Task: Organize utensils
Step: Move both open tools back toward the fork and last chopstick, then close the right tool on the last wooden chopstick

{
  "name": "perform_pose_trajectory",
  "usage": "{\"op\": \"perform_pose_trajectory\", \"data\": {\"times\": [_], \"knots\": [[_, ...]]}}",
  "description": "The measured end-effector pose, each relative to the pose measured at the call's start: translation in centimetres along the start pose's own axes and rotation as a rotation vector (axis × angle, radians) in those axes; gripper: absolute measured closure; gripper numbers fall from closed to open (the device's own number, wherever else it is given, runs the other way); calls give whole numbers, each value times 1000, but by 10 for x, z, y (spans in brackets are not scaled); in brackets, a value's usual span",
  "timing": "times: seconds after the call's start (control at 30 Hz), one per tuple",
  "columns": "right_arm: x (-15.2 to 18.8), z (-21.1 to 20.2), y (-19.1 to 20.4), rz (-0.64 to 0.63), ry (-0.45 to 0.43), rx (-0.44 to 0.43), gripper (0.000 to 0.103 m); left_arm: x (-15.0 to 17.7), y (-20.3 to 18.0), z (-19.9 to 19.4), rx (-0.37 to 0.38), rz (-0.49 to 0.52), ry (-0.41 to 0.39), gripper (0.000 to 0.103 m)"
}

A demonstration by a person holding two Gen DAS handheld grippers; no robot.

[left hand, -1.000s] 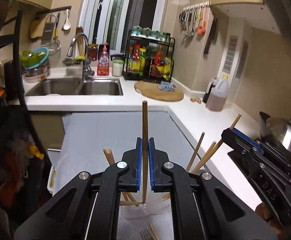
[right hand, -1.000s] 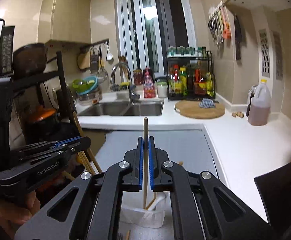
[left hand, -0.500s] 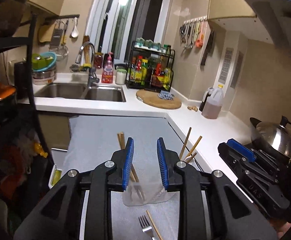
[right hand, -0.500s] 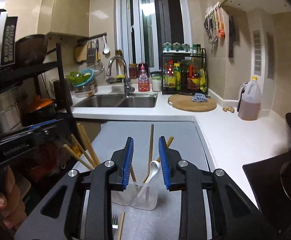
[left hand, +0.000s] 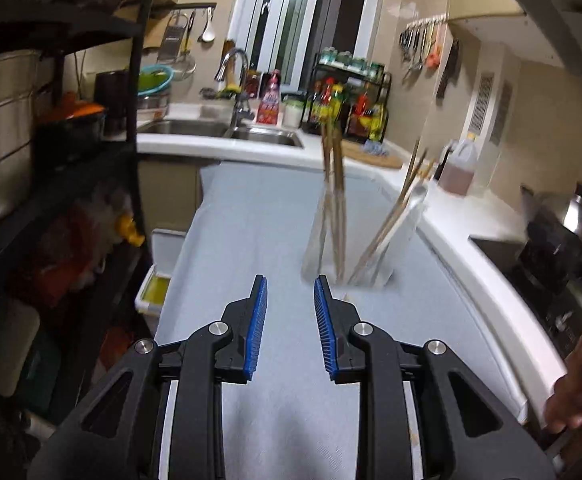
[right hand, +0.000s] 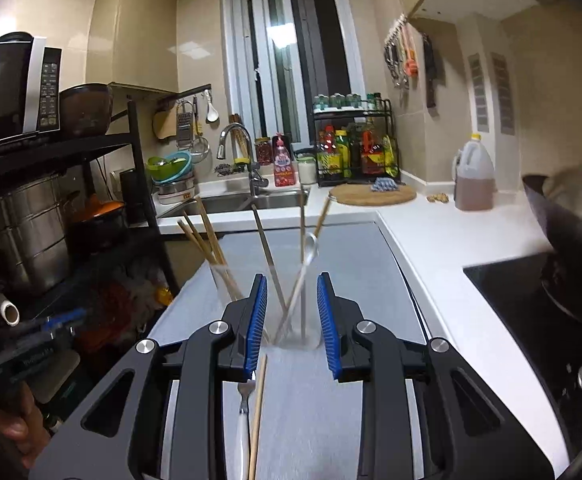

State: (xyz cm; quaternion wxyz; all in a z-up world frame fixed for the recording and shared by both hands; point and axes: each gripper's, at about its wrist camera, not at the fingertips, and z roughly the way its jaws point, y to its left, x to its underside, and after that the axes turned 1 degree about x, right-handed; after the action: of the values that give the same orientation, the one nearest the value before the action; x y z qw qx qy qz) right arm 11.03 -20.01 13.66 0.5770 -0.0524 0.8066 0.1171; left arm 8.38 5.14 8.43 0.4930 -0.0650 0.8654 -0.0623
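A clear plastic cup (left hand: 347,248) stands on the grey mat (left hand: 259,232) and holds several wooden chopsticks (left hand: 333,184) and a white spoon (left hand: 413,204). My left gripper (left hand: 290,300) is open and empty, low over the mat, short of the cup and to its left. In the right wrist view the cup (right hand: 291,320) sits just beyond my right gripper (right hand: 291,300), which is open and empty. A white-handled fork (right hand: 244,412) and one loose chopstick (right hand: 258,408) lie on the mat under the right gripper. The left gripper also shows in the right wrist view, at the far left (right hand: 31,344).
A black shelf rack (left hand: 71,160) with pots stands to the left. The sink (right hand: 251,200), a bottle rack (right hand: 351,156), a round wooden board (right hand: 375,194) and an oil jug (right hand: 473,178) are at the back. A wok (right hand: 571,200) and cooktop (right hand: 531,292) are on the right.
Both grippers opened and let their chopsticks drop into the cup. Both then drew back and down; the left one swung to the left of the cup.
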Motion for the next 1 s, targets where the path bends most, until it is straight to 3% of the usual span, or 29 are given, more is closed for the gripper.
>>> {"op": "perform_pose_trajectory", "data": {"times": [0.23,0.53,1.0], "knots": [[54,0,-10,13,89,12,89,56,1,2,-49,48,-6,78],[123,10,0,-16,229,3,89,71,-14,12,-4,76,16,78],[148,27,12,-25,322,-38,88,67,0,12,-35,9,11,78]]}}
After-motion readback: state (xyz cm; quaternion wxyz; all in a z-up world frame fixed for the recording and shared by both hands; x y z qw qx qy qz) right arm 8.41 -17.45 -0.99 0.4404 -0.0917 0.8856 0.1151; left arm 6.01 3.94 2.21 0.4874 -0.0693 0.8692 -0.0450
